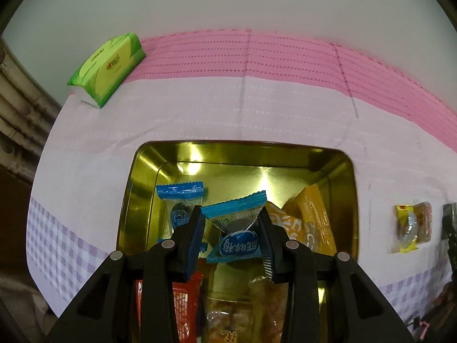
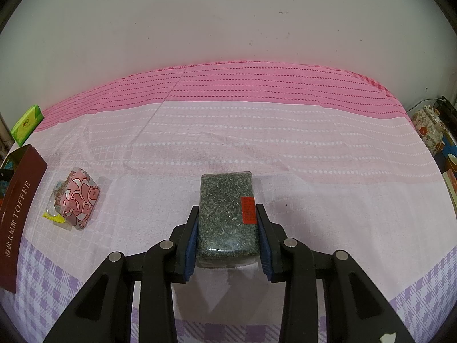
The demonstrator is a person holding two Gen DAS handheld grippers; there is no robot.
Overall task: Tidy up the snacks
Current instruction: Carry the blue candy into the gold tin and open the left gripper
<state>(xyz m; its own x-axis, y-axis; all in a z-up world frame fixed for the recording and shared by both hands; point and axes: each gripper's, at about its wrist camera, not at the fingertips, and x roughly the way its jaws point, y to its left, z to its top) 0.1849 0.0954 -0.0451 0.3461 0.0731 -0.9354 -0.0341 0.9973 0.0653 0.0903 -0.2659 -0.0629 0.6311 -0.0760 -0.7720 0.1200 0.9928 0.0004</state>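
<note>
Hovering over an open gold tin [image 1: 130, 197], the left gripper [image 1: 232, 217] pinches a blue-wrapped candy [image 1: 235, 228] between its fingers [image 1: 197, 228], the wrapper creased where the pads press in from both sides. The held candy hangs above the tin's inside. In the tin, a second blue-wrapped candy [image 1: 180, 200] lies at the far left, an orange snack packet [image 1: 311, 217] leans on the right side, and a red packet [image 1: 182, 305] and a clear bag of brownish snacks [image 1: 228, 314] sit at the near end, partly hidden behind the gripper. The tin stands on a desk under a pink and lilac checked cloth [image 1: 257, 120]. A green tissue pack [image 1: 107, 68] rests at the far left corner of the cloth, and a yellow-edged wrapped snack [image 1: 411, 228] lies on the cloth well to the right of the tin.

The right gripper [image 2: 227, 228] has its fingers [image 2: 192, 234] set narrowly on both long sides of a dark speckled brick-shaped packet [image 2: 225, 214] with a red label, which lies flat on the cloth. To the left lies a pink patterned snack packet [image 2: 77, 200], and beyond it the dark red outer wall of the tin, printed TOFFEE, rises at the left edge. A flowered teapot [image 2: 428, 128] stands off the far right corner of the desk.
</note>
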